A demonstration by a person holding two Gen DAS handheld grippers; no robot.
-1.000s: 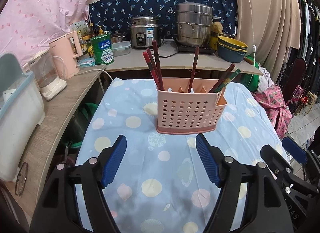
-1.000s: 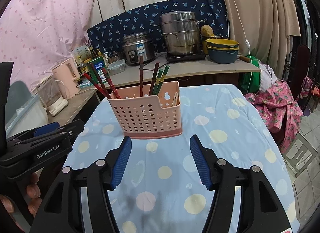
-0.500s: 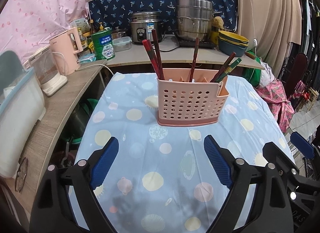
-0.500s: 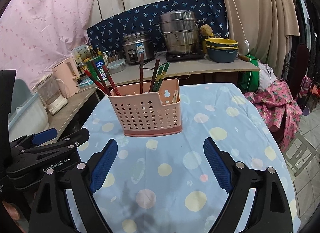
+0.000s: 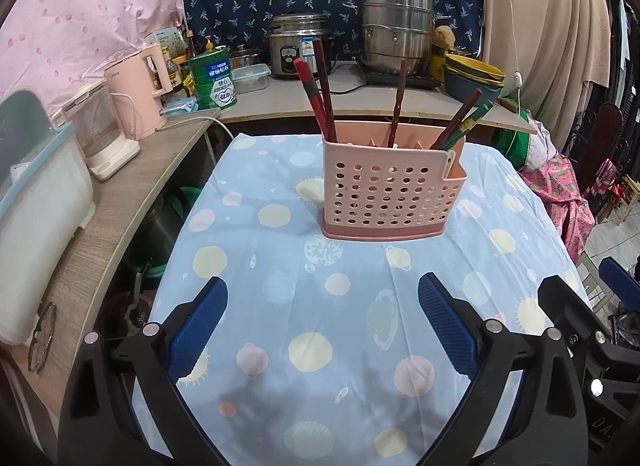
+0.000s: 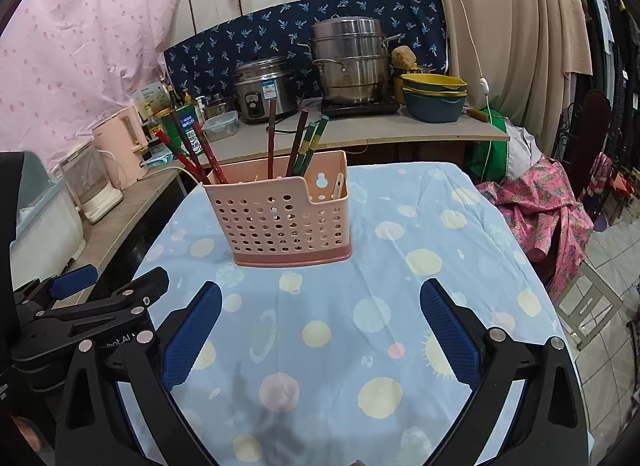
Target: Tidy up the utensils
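Note:
A pink perforated utensil holder (image 5: pixel 388 189) (image 6: pixel 280 217) stands upright on the table with the blue spotted cloth (image 5: pixel 320 330) (image 6: pixel 400 298). Several chopsticks stick out of it: red ones (image 5: pixel 316 97) (image 6: pixel 188 153) at its left end, a dark one (image 5: pixel 398 105) (image 6: pixel 271 137) in the middle, brown and green ones (image 5: pixel 464 117) (image 6: pixel 310 141) at the right. My left gripper (image 5: pixel 322 294) hovers over the cloth in front of the holder, jaws opening wide, nothing between them. My right gripper (image 6: pixel 320 298) does the same beside it, jaws opening and empty.
A wooden counter (image 5: pixel 100 217) runs along the left with a white bin (image 5: pixel 36 201), a clear kettle (image 5: pixel 96 133) and a pink kettle (image 5: pixel 136 89). Behind the table stand a rice cooker (image 5: pixel 298 45), a steel steamer (image 5: pixel 396 33) and stacked bowls (image 5: pixel 472 77). Pink cloth (image 6: pixel 540 209) lies at the right.
Both grippers' jaws have spread much wider. The holder looks slightly farther from the left gripper than before. Nothing was picked up.

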